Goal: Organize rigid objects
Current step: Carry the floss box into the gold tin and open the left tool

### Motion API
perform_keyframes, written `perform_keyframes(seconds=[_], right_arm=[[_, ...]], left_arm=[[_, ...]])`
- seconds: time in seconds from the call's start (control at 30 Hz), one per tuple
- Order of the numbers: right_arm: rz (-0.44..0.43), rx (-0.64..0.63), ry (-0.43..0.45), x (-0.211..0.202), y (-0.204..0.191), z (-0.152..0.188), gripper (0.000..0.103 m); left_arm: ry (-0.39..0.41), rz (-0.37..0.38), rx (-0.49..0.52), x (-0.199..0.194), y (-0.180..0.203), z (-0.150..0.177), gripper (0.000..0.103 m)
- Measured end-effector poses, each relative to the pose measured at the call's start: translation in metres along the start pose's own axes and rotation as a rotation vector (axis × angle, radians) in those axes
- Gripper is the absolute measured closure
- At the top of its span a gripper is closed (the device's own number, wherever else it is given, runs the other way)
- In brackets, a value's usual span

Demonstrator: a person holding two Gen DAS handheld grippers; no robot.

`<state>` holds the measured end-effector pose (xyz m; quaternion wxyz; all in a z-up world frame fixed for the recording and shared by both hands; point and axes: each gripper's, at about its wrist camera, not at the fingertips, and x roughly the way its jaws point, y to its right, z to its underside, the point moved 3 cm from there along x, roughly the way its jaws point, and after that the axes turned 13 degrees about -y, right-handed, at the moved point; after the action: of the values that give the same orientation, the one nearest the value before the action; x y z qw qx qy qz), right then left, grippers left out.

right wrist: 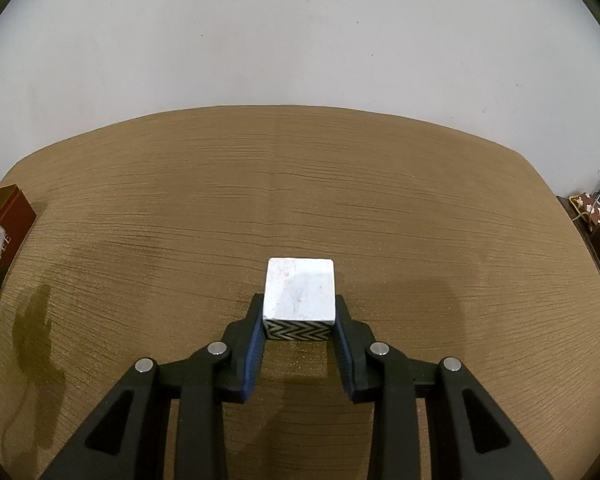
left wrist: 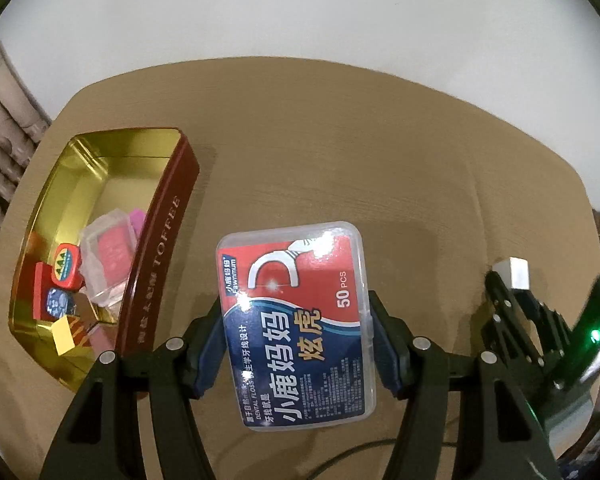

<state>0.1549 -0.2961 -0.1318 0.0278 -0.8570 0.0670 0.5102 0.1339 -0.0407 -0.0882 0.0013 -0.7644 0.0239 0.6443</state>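
Observation:
My left gripper [left wrist: 296,320] is shut on a clear dental floss box [left wrist: 296,320] with a red and blue label, held above the table. To its left stands an open gold-lined toffee tin [left wrist: 168,216] holding several small items, among them a clear case [left wrist: 108,256] and a red tape measure [left wrist: 66,266]. My right gripper [right wrist: 299,316] is shut on a white cube [right wrist: 299,294] with a black zigzag side, held over the brown cloth. The cube and right gripper also show in the left wrist view [left wrist: 514,274].
A brown ribbed tablecloth [right wrist: 300,184] covers the table against a white wall. The tin's corner [right wrist: 14,208] shows at the far left of the right wrist view. A cable lies near the front edge [left wrist: 360,450].

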Motion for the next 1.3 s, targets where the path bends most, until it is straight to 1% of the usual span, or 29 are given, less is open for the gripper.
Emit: perform_keyframes(seconds=[0.07, 0.1, 0.23, 0.4, 0.5, 0.57, 0.67, 0.83, 0.9, 0.93, 1.0, 1.1, 1.2, 1.3], right_arm=[[0.0, 0.002, 0.0, 0.0, 0.001, -0.001, 0.07], [0.0, 0.002, -0.001, -0.001, 0.001, -0.001, 0.07], [0.006, -0.003, -0.001, -0.001, -0.001, -0.002, 0.07], [0.013, -0.007, -0.001, -0.002, -0.004, -0.002, 0.07], [0.013, -0.007, -0.001, -0.002, -0.003, -0.002, 0.07], [0.013, -0.008, -0.001, -0.002, -0.004, -0.002, 0.07], [0.013, -0.008, -0.001, -0.001, -0.003, -0.002, 0.07], [0.015, -0.008, -0.001, -0.001, -0.004, -0.002, 0.07], [0.016, -0.008, 0.0, -0.002, -0.003, -0.002, 0.07], [0.016, -0.009, 0.0, -0.002, -0.004, -0.002, 0.07], [0.021, -0.011, 0.0, -0.002, -0.004, -0.002, 0.07], [0.02, -0.013, 0.0, -0.002, -0.005, -0.002, 0.07], [0.019, -0.014, 0.0, -0.001, -0.004, -0.002, 0.07], [0.018, -0.014, 0.0, -0.002, -0.003, -0.002, 0.07]], left_arm=[[0.006, -0.014, 0.005, -0.001, 0.0, 0.002, 0.044], [0.014, -0.009, 0.009, 0.004, -0.008, 0.017, 0.044], [0.053, -0.027, 0.008, -0.005, -0.011, 0.025, 0.044], [0.079, -0.043, 0.014, -0.02, -0.004, 0.037, 0.044], [0.084, -0.018, 0.015, -0.037, -0.007, 0.036, 0.044], [0.087, -0.017, 0.024, -0.043, -0.011, 0.037, 0.044], [0.111, -0.051, 0.031, -0.052, -0.021, 0.036, 0.044], [0.132, -0.068, 0.003, -0.073, -0.043, 0.03, 0.044], [0.154, -0.104, 0.001, -0.078, -0.049, 0.028, 0.044], [0.154, -0.111, -0.006, -0.081, -0.053, 0.028, 0.044], [0.153, -0.095, -0.017, -0.082, -0.061, 0.027, 0.044], [0.152, -0.104, -0.044, -0.082, -0.077, 0.028, 0.044], [0.15, -0.122, -0.074, -0.087, -0.091, 0.026, 0.044], [0.148, -0.158, -0.095, -0.09, -0.106, 0.024, 0.044]])
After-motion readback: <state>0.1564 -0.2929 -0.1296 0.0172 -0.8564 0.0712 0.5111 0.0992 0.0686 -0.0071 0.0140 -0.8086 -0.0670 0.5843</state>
